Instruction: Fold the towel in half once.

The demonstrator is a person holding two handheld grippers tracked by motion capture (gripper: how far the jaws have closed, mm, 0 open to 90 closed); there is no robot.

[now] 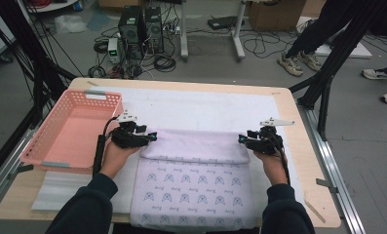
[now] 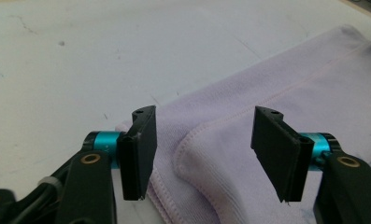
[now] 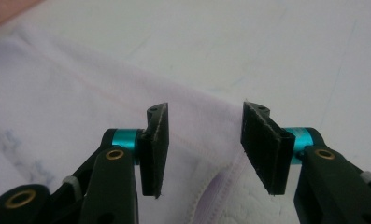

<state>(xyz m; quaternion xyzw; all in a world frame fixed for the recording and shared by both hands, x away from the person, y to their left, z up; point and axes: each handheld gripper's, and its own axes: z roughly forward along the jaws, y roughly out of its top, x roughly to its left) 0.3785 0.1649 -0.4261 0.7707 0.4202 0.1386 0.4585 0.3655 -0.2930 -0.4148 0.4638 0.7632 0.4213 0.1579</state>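
Table [image 1: 191,88]: pale wood, rounded corners, covered by a white mat [image 1: 196,109]; the high view alone takes in your dark sleeves and the cabled floor beyond.
Towel [image 1: 196,187]: lilac terry cloth lying flat at the near middle of the table in front of you, its far edge folded back into a plain band; the high view shows rows of small blue emblems with tiny writing under each, too small to read.
Basket [image 1: 67,105]: pink plastic, slatted walls, at the table's left, just beside your left hand.
Left gripper [image 2: 204,156]: your jaws stand apart over the towel's folded left corner [image 2: 192,140], pads pressing nothing; this close view shows the stitched hem and doubled layers that the high view blurs.
Right gripper [image 3: 204,149]: jaws parted likewise above the right corner [image 3: 220,182], cloth below the gap, not pinched; the seam's stitching runs between the pads.
Pads: flat black rubber blocks on teal collars with brass rivets.
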